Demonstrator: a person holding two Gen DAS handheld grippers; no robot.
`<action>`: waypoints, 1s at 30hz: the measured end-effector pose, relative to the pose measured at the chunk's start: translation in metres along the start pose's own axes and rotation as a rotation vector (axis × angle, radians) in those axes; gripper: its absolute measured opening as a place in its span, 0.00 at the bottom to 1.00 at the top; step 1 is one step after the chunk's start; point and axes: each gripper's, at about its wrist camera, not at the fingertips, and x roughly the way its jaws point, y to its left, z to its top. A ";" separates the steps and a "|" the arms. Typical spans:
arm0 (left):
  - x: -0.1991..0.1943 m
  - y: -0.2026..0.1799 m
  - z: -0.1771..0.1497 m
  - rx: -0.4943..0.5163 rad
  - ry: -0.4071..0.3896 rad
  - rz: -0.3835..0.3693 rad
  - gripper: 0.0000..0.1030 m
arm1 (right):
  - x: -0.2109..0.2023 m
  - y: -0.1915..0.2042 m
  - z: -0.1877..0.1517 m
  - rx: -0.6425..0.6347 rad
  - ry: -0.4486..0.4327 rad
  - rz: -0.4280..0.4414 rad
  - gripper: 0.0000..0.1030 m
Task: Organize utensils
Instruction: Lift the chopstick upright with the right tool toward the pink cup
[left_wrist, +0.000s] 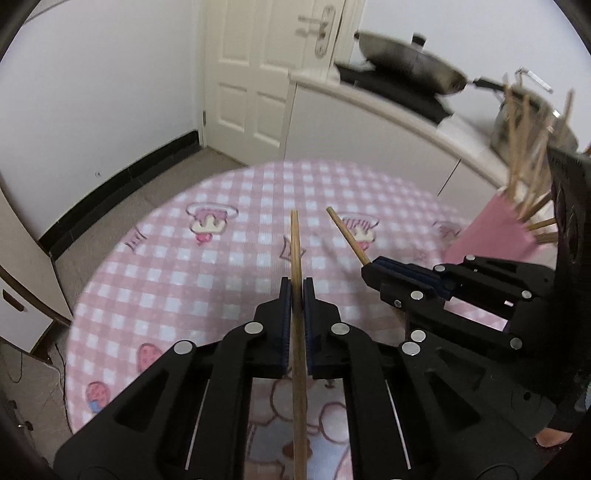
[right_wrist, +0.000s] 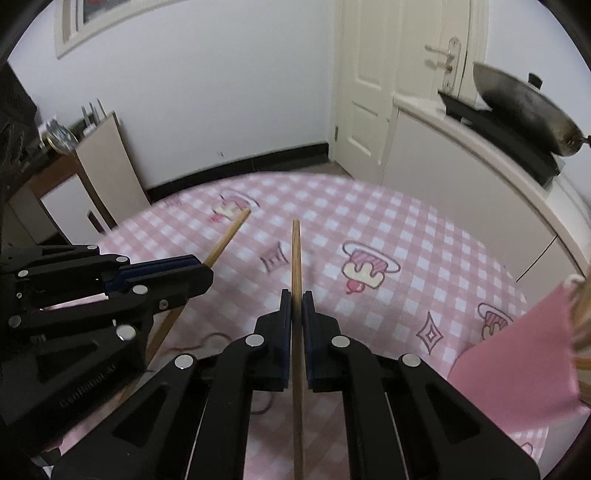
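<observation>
My left gripper (left_wrist: 295, 286) is shut on a wooden chopstick (left_wrist: 295, 243) that runs between its pads and sticks out ahead over the table. Beside it on the right, my right gripper (left_wrist: 371, 267) is shut on a second chopstick (left_wrist: 347, 236). In the right wrist view my right gripper (right_wrist: 295, 297) clamps that chopstick (right_wrist: 295, 254), and the left gripper (right_wrist: 207, 267) with its chopstick (right_wrist: 229, 236) shows at left. A pink holder (left_wrist: 495, 229) with several chopsticks (left_wrist: 524, 147) stands at the table's right, and the pink holder (right_wrist: 517, 350) also shows at the right edge.
The round table wears a pink checked cloth (left_wrist: 177, 280). Behind it a white counter (left_wrist: 388, 122) carries a wok (left_wrist: 410, 62) on a black hob and a metal pot (left_wrist: 532, 125). A white door (left_wrist: 255, 74) is at the back, and a small cabinet (right_wrist: 99, 173) at the left.
</observation>
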 end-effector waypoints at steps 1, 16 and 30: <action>-0.010 0.000 0.000 -0.004 -0.020 -0.004 0.06 | -0.010 0.002 0.001 0.003 -0.024 0.006 0.04; -0.134 -0.020 -0.004 0.008 -0.240 -0.073 0.06 | -0.116 0.025 0.001 -0.019 -0.249 0.057 0.04; -0.118 -0.034 -0.009 0.026 -0.124 -0.087 0.07 | -0.137 0.019 -0.005 -0.028 -0.267 0.048 0.04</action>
